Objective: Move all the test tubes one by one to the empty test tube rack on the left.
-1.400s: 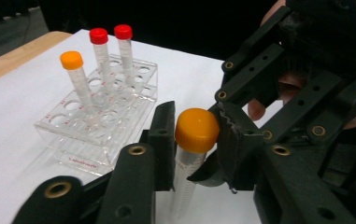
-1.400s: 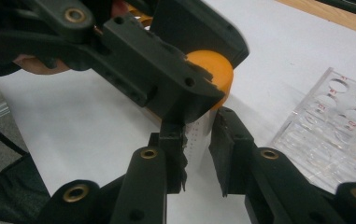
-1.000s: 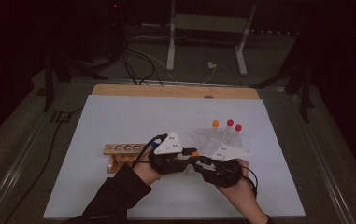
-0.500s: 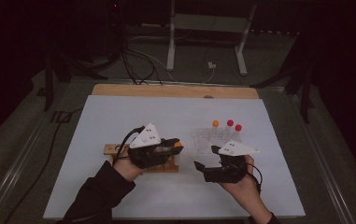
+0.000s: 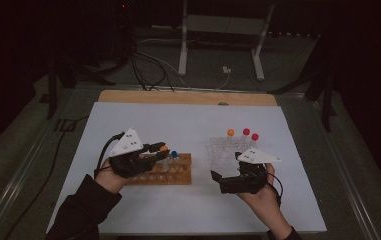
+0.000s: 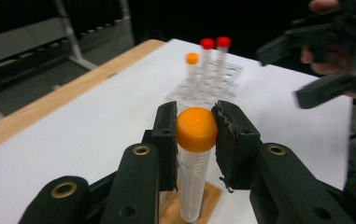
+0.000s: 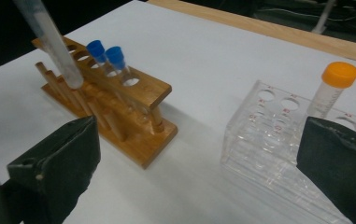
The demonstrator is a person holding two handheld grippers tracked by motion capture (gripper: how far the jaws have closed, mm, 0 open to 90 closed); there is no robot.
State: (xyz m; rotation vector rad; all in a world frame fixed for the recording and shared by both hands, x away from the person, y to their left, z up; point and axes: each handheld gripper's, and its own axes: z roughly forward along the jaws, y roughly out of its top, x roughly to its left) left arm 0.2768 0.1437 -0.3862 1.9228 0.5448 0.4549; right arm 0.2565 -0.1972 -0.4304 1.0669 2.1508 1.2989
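Surface: white table top [image 5: 193,125], wooden strip along its far edge, dark room behind.
Left gripper [image 6: 195,128]: I have it clamped on the orange-capped tube [image 6: 196,163], held over the wooden rack [image 5: 175,172].
Right gripper [image 5: 220,176]: my jaws have just been opening; they stand wide with nothing between them.
Wooden rack: two blue-capped tubes [image 7: 105,56] stand in it.
Clear rack [image 7: 278,140]: near my right gripper, holding another orange-capped tube.

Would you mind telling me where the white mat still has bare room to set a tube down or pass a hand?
Free: the white mat behind the wooden rack up to the wooden strip, and the near edge in front of both racks. Crowded: the middle band, where the left gripper holds an orange-capped tube over the wooden rack, and the open right gripper sits beside the clear rack.
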